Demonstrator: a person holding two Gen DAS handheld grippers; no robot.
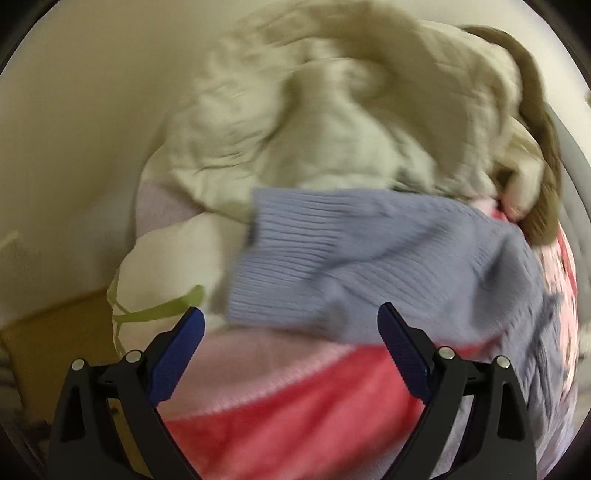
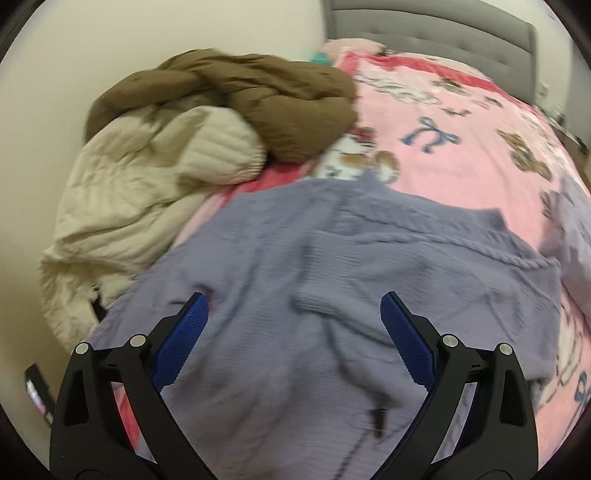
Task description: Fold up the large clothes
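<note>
- The bed carries a pink blanket printed with bears and bows, and a grey padded headboard stands at its far end in the right wrist view.
- A lavender knit sweater lies spread flat on the blanket, filling the middle of the right wrist view; its cable-knit edge runs towards the right.
- In the left wrist view one ribbed sleeve of that sweater lies across the blanket's red border, its cuff towards a white pillow.
- A cream quilted jacket lies crumpled by the wall, just beside the sweater's left edge.
- A brown puffer jacket is heaped behind the cream one, partly resting on it.
- The right gripper hovers over the sweater's body, jaws spread wide, nothing between the blue pads.
- The left gripper hovers over the sleeve, jaws likewise spread wide and empty.
- Both views are blurred.
</note>
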